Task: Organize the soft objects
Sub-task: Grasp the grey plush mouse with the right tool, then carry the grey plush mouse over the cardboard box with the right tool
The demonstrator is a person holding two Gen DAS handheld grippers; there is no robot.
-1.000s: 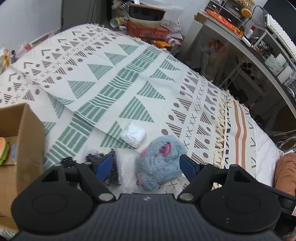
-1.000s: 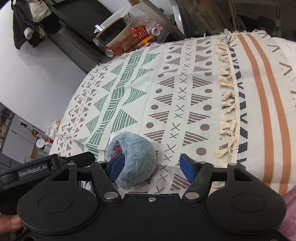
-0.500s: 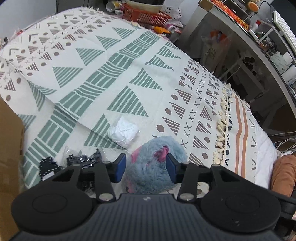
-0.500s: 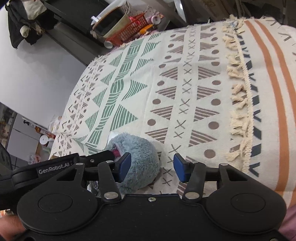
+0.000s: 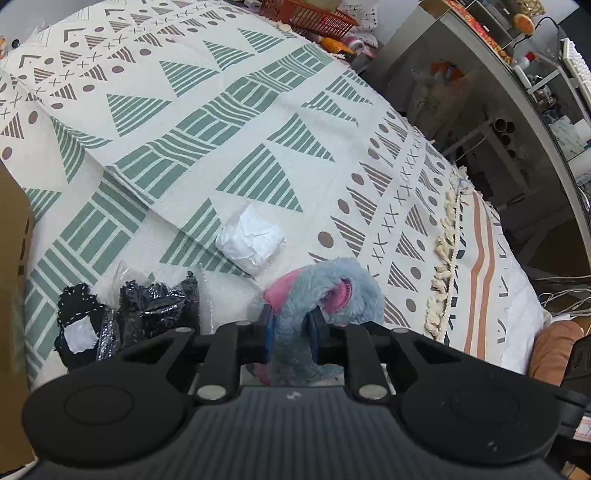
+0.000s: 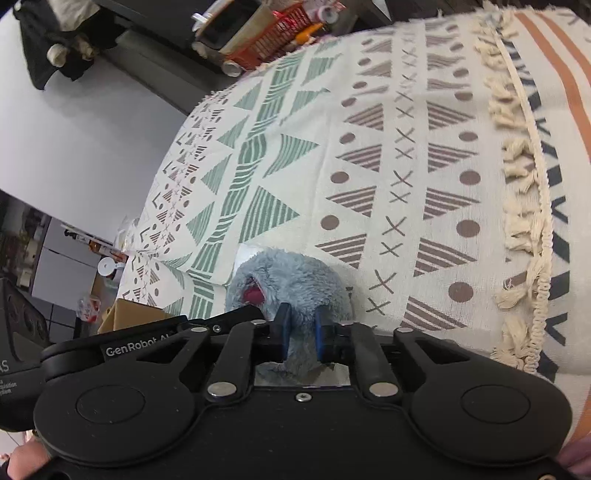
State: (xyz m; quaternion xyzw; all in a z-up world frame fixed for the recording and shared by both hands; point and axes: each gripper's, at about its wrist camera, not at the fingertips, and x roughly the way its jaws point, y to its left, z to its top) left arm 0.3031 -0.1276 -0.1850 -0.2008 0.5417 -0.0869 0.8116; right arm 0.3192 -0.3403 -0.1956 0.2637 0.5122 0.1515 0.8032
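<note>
Item 1, blue-grey plush toy (image 5: 325, 291): fluffy, with pink patches, lying on the patterned blanket (image 5: 229, 122) that covers the bed, toward the bed's near edge. I have both tools on it. The left gripper (image 5: 291, 328) has its jaws clamped on the toy's near side; the right gripper (image 6: 302, 328) has its jaws drawn together on a fold of the same fur. The toy looks bunched between the two holds.

Step in hand, as I judge it: the grasp of the plush toy is made, the lift is not yet begun. The next move calls for raising it clear of the blanket with both holds kept firm, then carrying it to wherever the soft things are gathered, most likely the cardboard box. Soft fur can slip out of a narrow pinch, so I would lift slowly.

Item 2, white crumpled bundle (image 5: 251, 242): just beyond the toy on the blanket, apart from it.

Item 3, black lacy pieces in clear wrapping (image 5: 155, 299): near the bed's near-left edge, beside the left gripper.

Container 1, cardboard box (image 5: 14, 258): at the left edge of the bed; only an outer wall shows, so I cannot tell its contents.

Container 2, red basket (image 5: 310, 16): past the bed's far edge; contents too small to make out.
</note>
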